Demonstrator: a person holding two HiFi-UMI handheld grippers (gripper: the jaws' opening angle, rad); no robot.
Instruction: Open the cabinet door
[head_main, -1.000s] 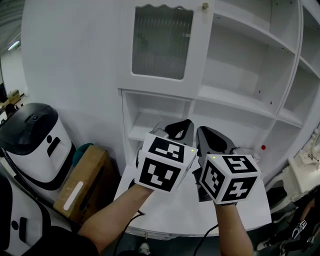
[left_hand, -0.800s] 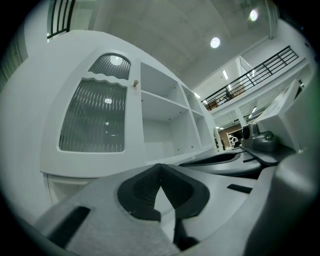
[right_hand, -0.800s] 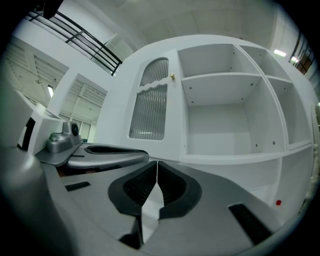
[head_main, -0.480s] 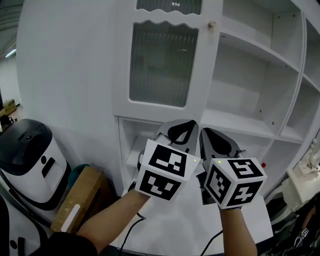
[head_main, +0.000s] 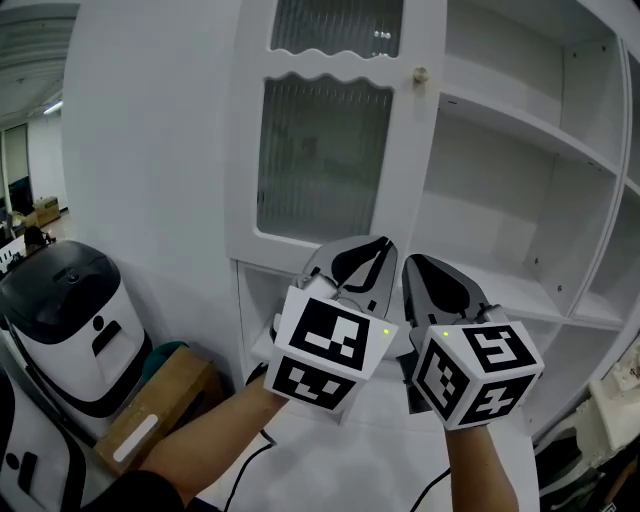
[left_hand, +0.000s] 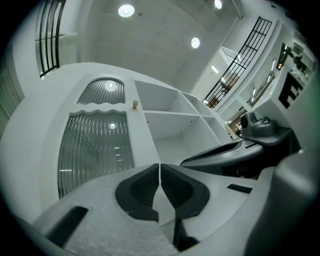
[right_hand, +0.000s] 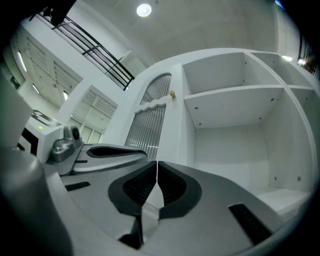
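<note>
Here, a person's two hand-held grippers are raised side by side before a tall white cabinet. The left gripper (head_main: 365, 262) has its dark jaws pressed together with only a hairline seam between them, and nothing is caught there. The right gripper (head_main: 425, 280) is the same, closed and empty. Above and beyond the fingertips stands the white cabinet door with a ribbed glass panel (head_main: 325, 160). It is upright, its long axis vertical, and it looks fully closed. Its small pale round knob (head_main: 421, 74) sits high on the door's right edge, well above both sets of fingertips and almost straight over the right ones (the left ones lie a little further to the side). So the right gripper seems the nearer for the reach, which would go upward and forward, with the jaws parted first. To the right of the fingertips, open white shelves (head_main: 520, 130) run alongside the door.
</note>
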